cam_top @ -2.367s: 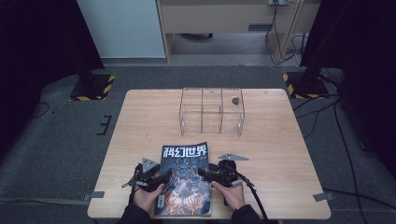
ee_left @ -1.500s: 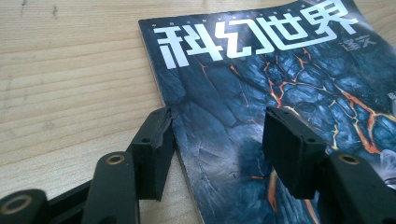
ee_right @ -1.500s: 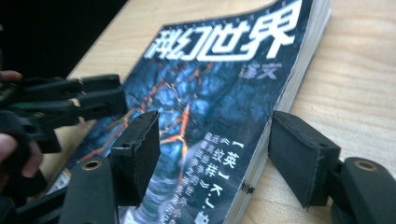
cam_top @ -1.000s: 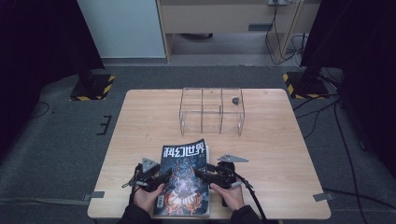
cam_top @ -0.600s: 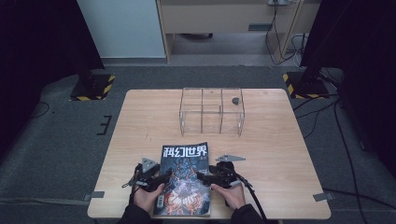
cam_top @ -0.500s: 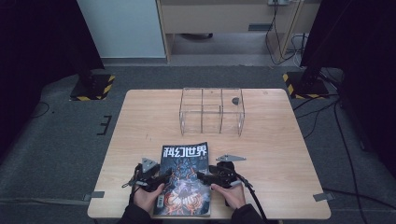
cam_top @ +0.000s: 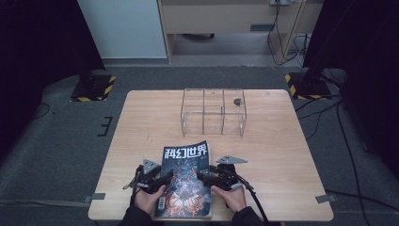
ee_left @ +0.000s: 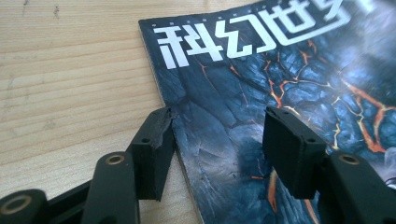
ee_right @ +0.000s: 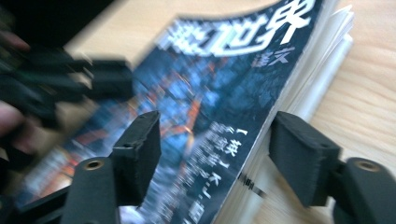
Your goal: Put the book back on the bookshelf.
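1. The high view looks forward and down from above the person's side, taking in the whole tabletop point(cam_top: 282, 141).
2. The left gripper view sits very close, looking along its hand-held gripper point(ee_left: 217, 140) across a magazine point(ee_left: 280, 93).
3. The right gripper view, equally close and blurred, shares that magazine cover.

Magazine point(cam_top: 186, 181) on table's point(cam_top: 291, 155) near edge, left gripper point(cam_top: 162, 181) and right gripper point(cam_top: 203, 176) flanking it, clear box point(cam_top: 214, 113) behind

Table point(cam_top: 282, 141): pale wood, matt, visible grain. Magazine point(cam_top: 186, 181): paper, glossy printed cover, page edges fanned on one side. Box point(cam_top: 214, 112): clear plastic, smooth. Left gripper point(ee_left: 217, 149) jaws: black matt plastic.
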